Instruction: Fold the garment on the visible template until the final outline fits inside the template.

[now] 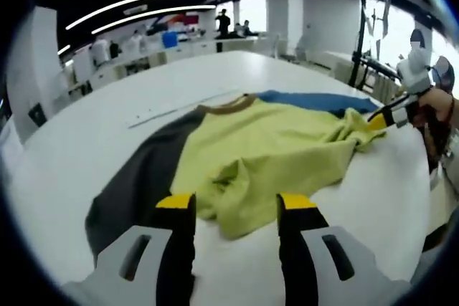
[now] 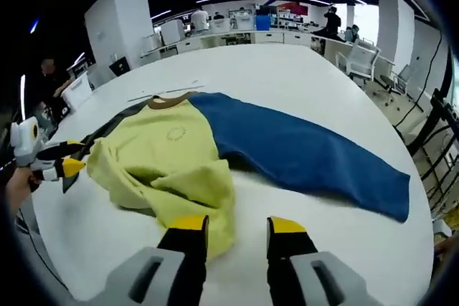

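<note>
Left gripper view: the left gripper [image 1: 236, 206] stands with its jaws apart and nothing between them, over the near edge of the shirt [image 1: 276, 145].
Shirt: it lies crumpled on the white counter [image 1: 86, 148], with a yellow-green body, a brown collar [image 1: 228, 106] at the far side, a dark grey sleeve [image 1: 140, 177] spread to the left and a blue sleeve [image 1: 315, 100] running to the far right.
Near hem: the yellow cloth is bunched into folds just beyond the left jaws; whether it touches them cannot be told.
Right gripper in this view: it enters from the right, held in a hand [image 1: 439, 116], its yellow tips at the bunched right edge of the yellow cloth.
Right gripper view: the right gripper [image 2: 235, 228] also has its jaws apart and bare, with a fold of yellow cloth lying against the left jaw.
Blue sleeve, this view: it stretches flat across the counter toward the right.
Left gripper in this view: it comes in from the left, with yellow tips beside the crumpled yellow edge.
Background: desks and several people [image 2: 199, 18] stand far off under ceiling light strips.
</note>
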### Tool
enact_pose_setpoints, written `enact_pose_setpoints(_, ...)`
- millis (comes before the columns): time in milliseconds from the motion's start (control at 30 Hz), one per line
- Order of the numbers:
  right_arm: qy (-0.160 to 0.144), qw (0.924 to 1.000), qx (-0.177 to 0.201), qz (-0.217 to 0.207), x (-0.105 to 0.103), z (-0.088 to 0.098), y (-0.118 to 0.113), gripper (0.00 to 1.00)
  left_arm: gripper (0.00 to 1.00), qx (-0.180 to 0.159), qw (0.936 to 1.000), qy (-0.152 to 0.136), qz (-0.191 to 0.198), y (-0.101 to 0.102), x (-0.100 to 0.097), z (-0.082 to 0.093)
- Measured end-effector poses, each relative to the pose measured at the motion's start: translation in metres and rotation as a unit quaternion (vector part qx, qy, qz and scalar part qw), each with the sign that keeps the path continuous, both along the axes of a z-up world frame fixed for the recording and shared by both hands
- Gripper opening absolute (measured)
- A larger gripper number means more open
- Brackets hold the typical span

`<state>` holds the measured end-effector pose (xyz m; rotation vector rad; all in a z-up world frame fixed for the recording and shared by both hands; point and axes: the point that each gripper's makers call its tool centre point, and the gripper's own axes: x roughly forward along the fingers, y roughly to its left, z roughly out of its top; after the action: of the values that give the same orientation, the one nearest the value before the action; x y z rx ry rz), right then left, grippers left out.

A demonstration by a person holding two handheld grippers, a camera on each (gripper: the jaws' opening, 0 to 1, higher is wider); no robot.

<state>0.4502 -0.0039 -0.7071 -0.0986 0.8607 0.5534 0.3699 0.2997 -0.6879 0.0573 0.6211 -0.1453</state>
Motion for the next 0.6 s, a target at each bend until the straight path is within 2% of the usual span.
enact_pose_setpoints(233,0.032,0.9991,0.017,-0.022,-0.019,0.001,-0.001,0.27,0.32,-0.004,0.9996,0.013,0.023,0.007,-0.008,-0.01)
enact_pose_setpoints(433,0.054,0.997,0.032,-0.046,-0.025,0.001,0.001,0.23,0.29,-0.002,0.9996,0.023,0.019,0.007,-0.01,-0.017)
enact_pose_setpoints(600,0.064,0.9966,0.008,-0.051,-0.031,-0.009,0.002,0.21,0.23,-0.004,0.9994,0.028,0.02,0.009,-0.011,-0.021)
